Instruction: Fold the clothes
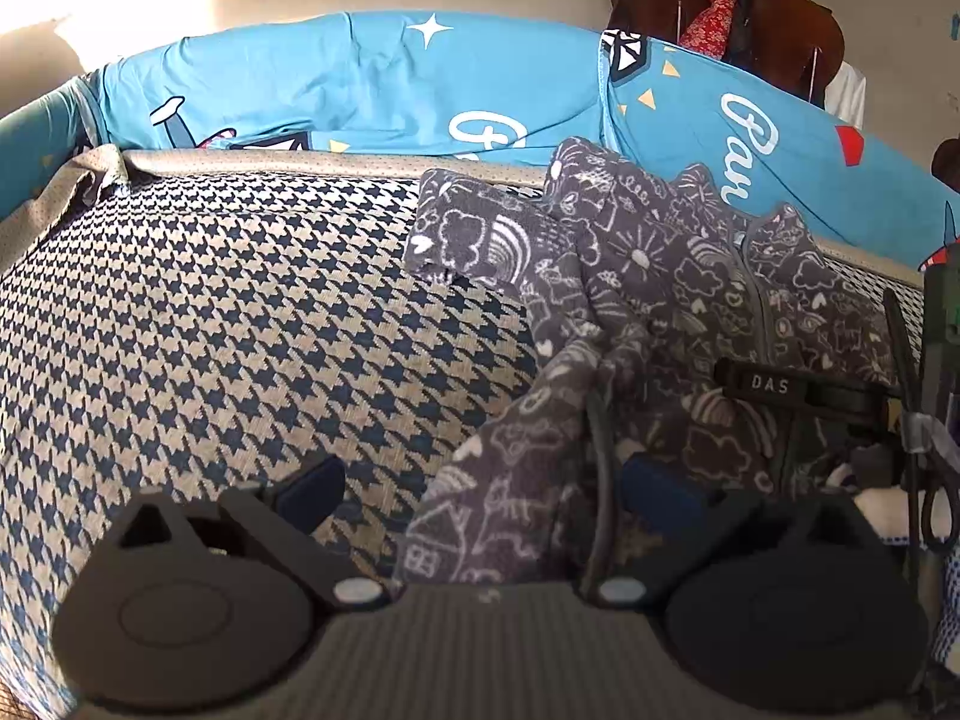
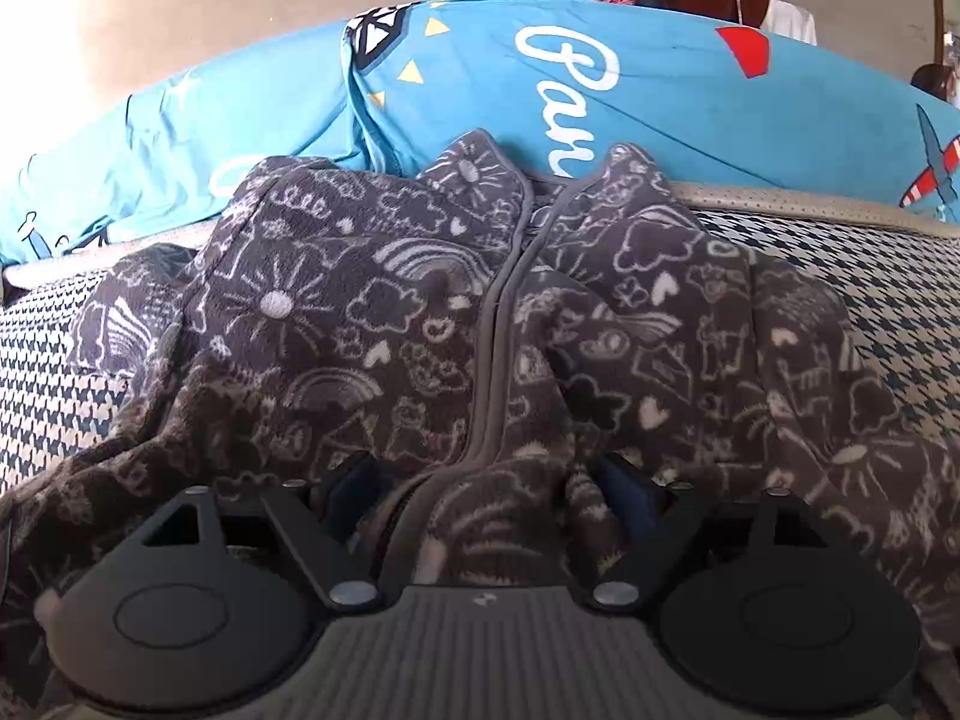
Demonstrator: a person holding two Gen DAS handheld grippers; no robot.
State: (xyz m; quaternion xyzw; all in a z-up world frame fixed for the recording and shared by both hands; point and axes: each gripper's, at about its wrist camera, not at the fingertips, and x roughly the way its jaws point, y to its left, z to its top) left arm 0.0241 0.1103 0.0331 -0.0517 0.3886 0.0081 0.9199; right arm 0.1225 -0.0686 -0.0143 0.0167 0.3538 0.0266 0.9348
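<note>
Left gripper [image 1: 480, 492] is hovering wide open over the fleece's [image 1: 630, 312] left edge on the bed [image 1: 240, 312]. Right gripper [image 2: 489, 486] is straddling the fleece's [image 2: 420, 312] zip hem, jaws wide, not pinching; it should bite one layer only.

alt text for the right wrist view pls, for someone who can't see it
A grey fleece jacket with white doodle prints lies rumpled, zip side up, on a houndstooth-patterned bed cover. The right tool sits low over the hem with its jaws open and a fold of fleece between them. Blue printed pillows line the far edge.
</note>
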